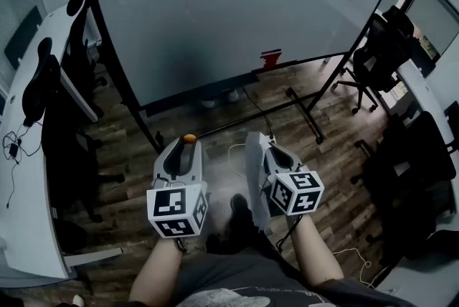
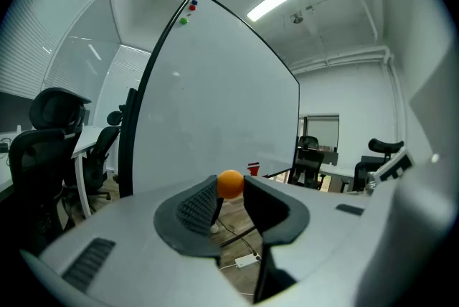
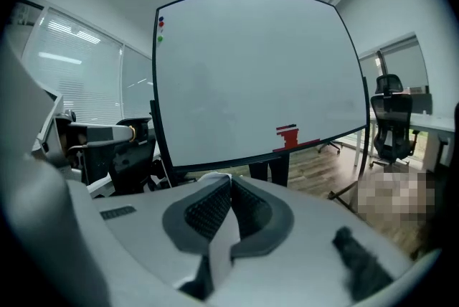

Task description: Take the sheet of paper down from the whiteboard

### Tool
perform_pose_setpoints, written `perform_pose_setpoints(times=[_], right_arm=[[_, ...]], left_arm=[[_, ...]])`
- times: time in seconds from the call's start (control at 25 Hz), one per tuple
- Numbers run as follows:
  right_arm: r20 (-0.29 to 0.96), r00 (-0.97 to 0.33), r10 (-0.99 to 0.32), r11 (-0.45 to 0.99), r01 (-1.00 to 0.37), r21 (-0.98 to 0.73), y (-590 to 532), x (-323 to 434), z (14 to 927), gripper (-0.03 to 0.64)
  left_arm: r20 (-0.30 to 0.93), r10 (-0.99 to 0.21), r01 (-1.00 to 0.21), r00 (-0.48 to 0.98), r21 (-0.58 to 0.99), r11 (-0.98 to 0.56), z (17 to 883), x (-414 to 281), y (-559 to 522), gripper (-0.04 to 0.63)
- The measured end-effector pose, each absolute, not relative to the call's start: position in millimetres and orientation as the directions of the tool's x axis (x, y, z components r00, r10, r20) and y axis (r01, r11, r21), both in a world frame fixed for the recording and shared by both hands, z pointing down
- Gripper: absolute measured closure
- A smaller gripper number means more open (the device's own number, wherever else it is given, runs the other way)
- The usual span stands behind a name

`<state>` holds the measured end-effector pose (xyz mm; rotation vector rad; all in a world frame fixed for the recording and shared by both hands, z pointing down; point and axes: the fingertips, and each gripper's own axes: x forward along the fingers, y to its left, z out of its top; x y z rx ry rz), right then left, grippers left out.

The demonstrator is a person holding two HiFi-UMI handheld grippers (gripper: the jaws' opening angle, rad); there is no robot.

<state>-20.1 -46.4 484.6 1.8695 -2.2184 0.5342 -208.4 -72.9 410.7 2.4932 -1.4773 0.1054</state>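
Paper sheet [image 3: 219, 248] is off the whiteboard [image 1: 237, 4] and is pinched between the closed jaws of the right gripper [image 3: 229, 187]. The left gripper [image 1: 188, 143] pinches a small orange ball [image 2: 230, 183] at its jaw tips. Both grippers point toward the whiteboard, apart from it.

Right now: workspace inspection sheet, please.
Surface: whiteboard bare; three magnets in its top corner.
Job's things: paper off the board, in the right claw.
Clutter: red eraser at the board's lower edge.
Grippers: left claw shut on an orange ball; right claw shut on the paper.
Cables: white cable on the floor; another on the left desk.
Surroundings: chairs, desks, wood floor.
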Motion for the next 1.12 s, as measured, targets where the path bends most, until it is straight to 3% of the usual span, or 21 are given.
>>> perform_pose_setpoints(times=[0.4,1.12], right_arm=[[0.382,-0.140,-0.913,0.107,-0.988,-0.108,-28.2,-4.8,483.5,0.595],[0.364,-0.217,-0.906,0.195,-0.976,-0.098,62.4,24.8,474.8,0.595]], left_arm=[[0.201,-0.815,-0.839,0.543,0.169,-0.517,419.2,-187.4,-61.9,0.474],[0.232,-0.817,-0.849,0.528,0.149,-0.507,424.9,-134.0,34.2,0.474]])
